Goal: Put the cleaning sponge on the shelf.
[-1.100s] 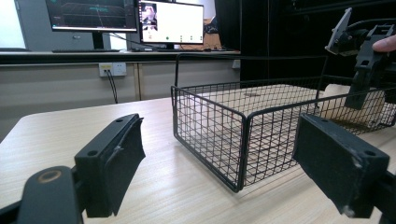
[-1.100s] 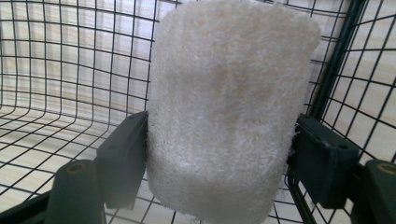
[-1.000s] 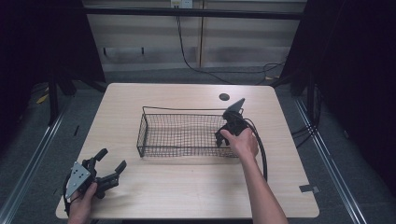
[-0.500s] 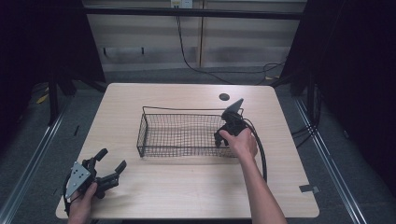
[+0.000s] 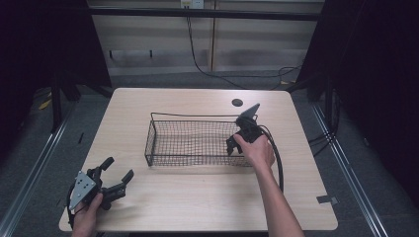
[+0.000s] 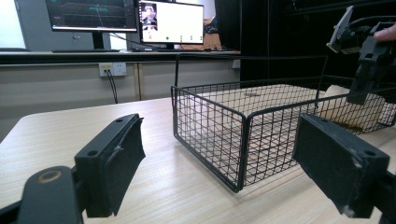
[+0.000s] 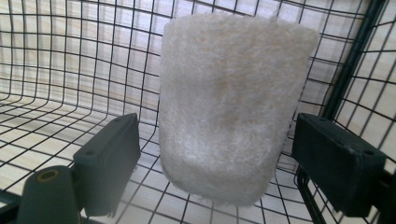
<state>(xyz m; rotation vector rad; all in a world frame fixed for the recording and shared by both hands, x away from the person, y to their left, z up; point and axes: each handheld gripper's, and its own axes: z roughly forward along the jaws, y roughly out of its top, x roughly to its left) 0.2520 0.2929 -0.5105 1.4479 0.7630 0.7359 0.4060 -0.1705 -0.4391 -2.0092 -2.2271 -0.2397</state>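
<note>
The table (image 5: pixel 197 197) is pale wood with rounded corners, with dark floor all round it. On it sits a long black wire basket (image 5: pixel 197 140), lying across the middle, its short ends at 3 and 9 o'clock. A small dark round spot (image 5: pixel 237 102) marks the tabletop past the basket, toward 1 o'clock from the middle. Beyond the far edge, in the left gripper view, two lit monitors (image 6: pixel 170 21) stand on a counter. The right gripper (image 5: pixel 236 145) dips into the basket's 3 o'clock end, the hand (image 5: pixel 257 150) wrapped round it and a black cable (image 5: pixel 277 158) looping back along the forearm toward 5 o'clock. In its own view the jaws stand wide, one either side of a cream roll (image 7: pixel 224 102) of fluffy cloth, with a gap on the left; on the right I cannot tell whether the pad touches. The roll lies inside the basket, close to the end wall and on the mesh floor. The left gripper (image 5: pixel 114 178) rests at the table's 7 o'clock corner, well apart from the basket, grey plate on top, pointing toward 2 o'clock. Its jaws are spread wide too, with nothing between them but the basket's near corner farther off.
</note>
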